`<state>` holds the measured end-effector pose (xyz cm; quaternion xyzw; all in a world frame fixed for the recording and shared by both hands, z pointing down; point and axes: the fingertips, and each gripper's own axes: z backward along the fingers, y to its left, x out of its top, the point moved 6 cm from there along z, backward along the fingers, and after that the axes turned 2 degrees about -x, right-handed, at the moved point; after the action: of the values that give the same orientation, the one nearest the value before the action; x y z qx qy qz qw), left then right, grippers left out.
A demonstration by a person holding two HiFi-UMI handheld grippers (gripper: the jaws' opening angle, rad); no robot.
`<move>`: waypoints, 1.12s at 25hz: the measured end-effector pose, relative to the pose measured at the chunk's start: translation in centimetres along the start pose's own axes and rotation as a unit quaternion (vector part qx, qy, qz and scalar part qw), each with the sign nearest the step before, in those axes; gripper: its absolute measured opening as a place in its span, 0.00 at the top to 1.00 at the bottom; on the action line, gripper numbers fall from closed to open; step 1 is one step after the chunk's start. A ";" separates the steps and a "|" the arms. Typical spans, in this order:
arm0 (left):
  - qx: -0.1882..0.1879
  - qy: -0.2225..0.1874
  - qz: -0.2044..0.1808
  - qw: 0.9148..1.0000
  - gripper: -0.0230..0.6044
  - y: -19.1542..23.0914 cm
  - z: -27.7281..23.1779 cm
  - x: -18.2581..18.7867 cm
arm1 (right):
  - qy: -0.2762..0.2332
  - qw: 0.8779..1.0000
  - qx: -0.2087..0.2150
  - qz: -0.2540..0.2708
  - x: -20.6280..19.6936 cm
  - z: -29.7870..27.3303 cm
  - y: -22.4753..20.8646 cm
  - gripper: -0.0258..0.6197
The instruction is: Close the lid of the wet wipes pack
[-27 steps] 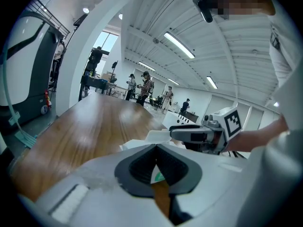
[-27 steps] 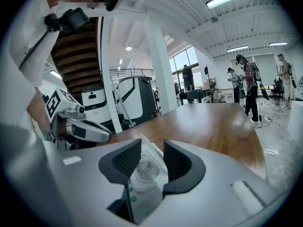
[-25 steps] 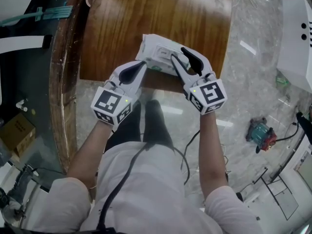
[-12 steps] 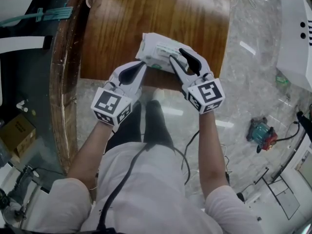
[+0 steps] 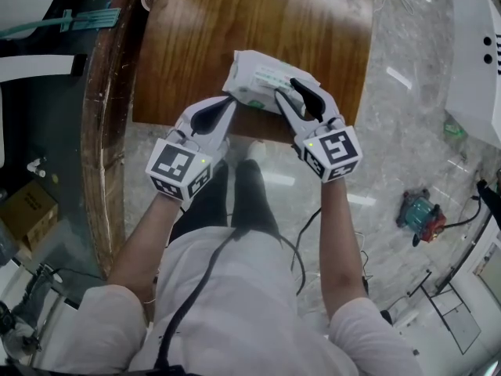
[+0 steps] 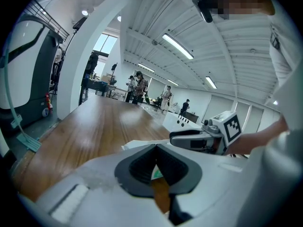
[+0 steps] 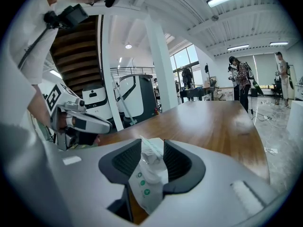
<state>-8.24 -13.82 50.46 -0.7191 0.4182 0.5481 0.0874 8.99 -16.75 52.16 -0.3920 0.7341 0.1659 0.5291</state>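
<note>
Pack: there it is, a white, crinkly soft-plastic wet wipes pack (image 5: 262,81) with green print, lying at the near edge of the tabletop, at 12 o'clock from the person.
Table: glossy brown wood-grain tabletop (image 5: 235,14) with rounded corners.
Right gripper: the smooth white-shelled right gripper (image 5: 286,87) reaches in from the pack's 5 o'clock, and its ribbed black pads (image 7: 125,160) pinch the puckered film at that end.
Left gripper: the matching left gripper (image 5: 228,101) sits at the pack's 8 o'clock, tip against the pack's edge. Its curved dark fingers (image 6: 142,167) are pressed together at the tips.
</note>
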 end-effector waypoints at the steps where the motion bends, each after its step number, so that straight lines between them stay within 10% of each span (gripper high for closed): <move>1: 0.001 0.000 0.000 1.000 0.96 0.1 0.1 0.0 | 0.002 1.000 0.000 0.000 -0.1 0.0 0.0 0.72; 28: -0.001 0.000 0.001 1.000 0.96 0.4 1.5 0.0 | 0.077 0.994 0.013 0.071 -1.3 -1.3 2.4 0.69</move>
<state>-9.54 -13.16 50.05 -0.7186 0.4186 0.5486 0.0863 6.49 -15.56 53.45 -0.3436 0.8007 0.1631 0.4628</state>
